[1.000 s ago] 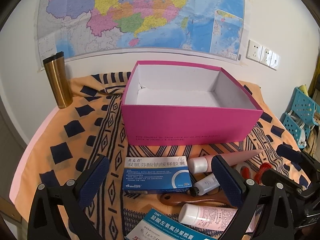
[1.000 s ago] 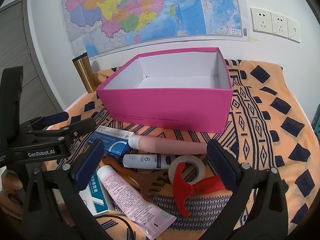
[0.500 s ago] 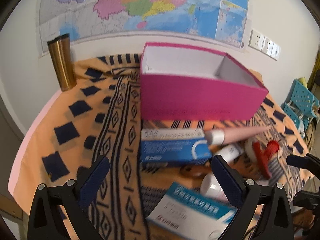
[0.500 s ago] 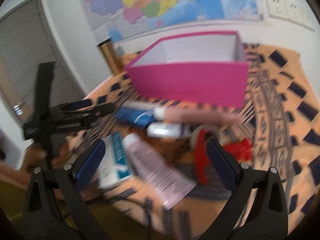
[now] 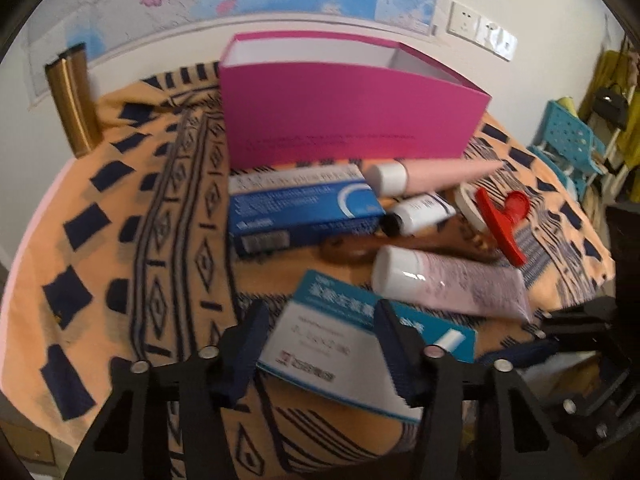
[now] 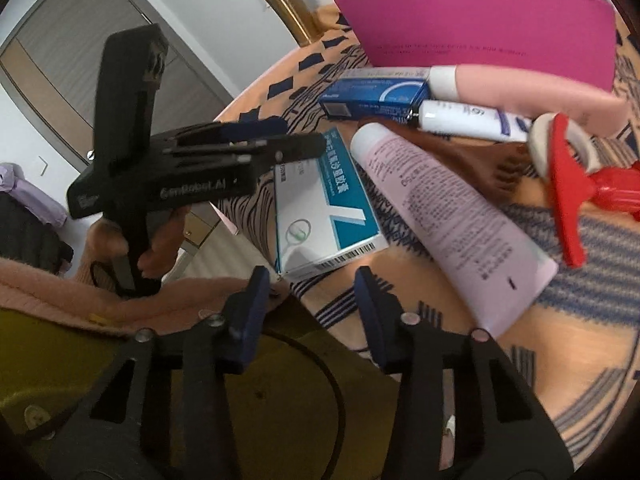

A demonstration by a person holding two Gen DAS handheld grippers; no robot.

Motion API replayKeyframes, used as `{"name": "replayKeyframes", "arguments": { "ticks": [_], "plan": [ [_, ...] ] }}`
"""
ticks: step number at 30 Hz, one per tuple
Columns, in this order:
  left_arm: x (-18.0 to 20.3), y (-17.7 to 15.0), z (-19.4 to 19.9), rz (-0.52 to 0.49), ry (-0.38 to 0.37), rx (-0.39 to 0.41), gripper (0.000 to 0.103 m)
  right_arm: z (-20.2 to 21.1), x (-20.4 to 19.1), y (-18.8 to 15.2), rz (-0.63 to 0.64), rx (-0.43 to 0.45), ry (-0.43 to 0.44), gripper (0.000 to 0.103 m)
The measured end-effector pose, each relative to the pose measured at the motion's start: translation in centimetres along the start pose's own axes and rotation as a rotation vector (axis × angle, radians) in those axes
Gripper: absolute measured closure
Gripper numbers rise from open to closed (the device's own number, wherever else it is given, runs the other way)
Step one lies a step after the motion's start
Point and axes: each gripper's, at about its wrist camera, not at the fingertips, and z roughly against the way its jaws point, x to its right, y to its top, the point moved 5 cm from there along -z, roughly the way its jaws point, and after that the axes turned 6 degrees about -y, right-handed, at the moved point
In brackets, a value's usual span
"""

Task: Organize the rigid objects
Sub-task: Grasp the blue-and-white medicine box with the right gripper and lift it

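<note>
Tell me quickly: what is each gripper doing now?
Left gripper: partly closed around the teal-and-white box, grip cannot be told.
Right gripper: open, holding nothing.

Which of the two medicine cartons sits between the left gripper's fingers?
The white-and-teal carton nearest the table edge; the left gripper straddles it. The dark blue carton lies farther back by the pink box.

pink box (image 5: 344, 120) blocks rear, tubes (image 5: 452, 284) crowd right, cloth (image 5: 120, 220) free left
</note>
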Motion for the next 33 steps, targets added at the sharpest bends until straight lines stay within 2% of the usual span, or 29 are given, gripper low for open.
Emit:
{"name": "replayKeyframes", "arguments": {
  "ticks": [3, 9, 16, 17, 18, 19, 20, 21, 22, 25, 27, 29, 30, 31, 33],
  "plan": [
    [-0.1, -0.4, 0.2, -0.007, -0.002, -0.004, 0.053, 0.0, 0.0, 0.3, 0.000, 0.013, 0.008, 0.064],
    [-1.2, -1.0, 1.0, 0.040, -0.081, -0.024, 0.052, -0.1, 0.9, 0.9, -0.021, 0.022, -0.015, 0.064],
    [-2.1, -1.2, 1.6, 0.069, -0.100, -0.031, 0.049, -1.6, 0.9, 2.2, -0.003, 0.021, -0.044, 0.064],
    [-2.1, -1.1, 1.9, 0.081, -0.142, -0.026, 0.058, -1.7, 0.8, 2.3, 0.005, 0.024, -0.049, 0.064],
    [-1.8, -1.0, 2.3, 0.107, -0.241, -0.023, 0.065, -1.5, 0.6, 2.4, 0.011, 0.030, -0.047, 0.065],
    [-1.5, -0.9, 2.7, 0.120, -0.302, -0.014, 0.065, -1.2, 0.3, 2.6, 0.017, 0.042, -0.016, 0.074],
    [-0.9, -0.6, 3.0, 0.094, -0.286, -0.001, 0.065, -1.0, -0.2, 2.8, 0.025, 0.052, 0.018, 0.080],
    [-0.6, -0.4, 3.0, 0.055, -0.226, 0.004, 0.065, -0.9, -0.8, 3.2, 0.046, 0.061, 0.030, 0.083],
    [-0.4, -0.3, 2.8, 0.039, -0.191, -0.001, 0.065, -1.0, -1.4, 3.6, 0.075, 0.068, 0.004, 0.083],
    [-1.6, -0.2, 2.9, 0.081, -0.180, 0.004, 0.065, -1.9, -1.4, 3.9, 0.087, 0.050, -0.033, 0.083],
    [-3.0, -0.1, 3.5, 0.101, -0.152, 0.031, 0.060, -2.2, -0.7, 3.7, 0.063, 0.041, -0.038, 0.083],
    [-4.2, -0.3, 3.2, 0.126, -0.130, 0.016, 0.055, -2.1, -0.1, 3.4, 0.042, 0.034, -0.046, 0.083],
    [-4.7, -0.6, 2.8, 0.131, -0.119, 0.001, 0.055, -2.0, 0.2, 3.2, 0.032, 0.032, -0.039, 0.080],
    [-5.0, -0.7, 2.4, 0.132, -0.116, -0.013, 0.055, -2.0, 0.4, 3.1, 0.023, 0.031, -0.040, 0.072],
    [-5.0, -1.3, 1.4, 0.132, -0.134, -0.054, 0.055, -2.3, 0.5, 3.0, 0.024, 0.025, -0.060, 0.065]
  ]
}}
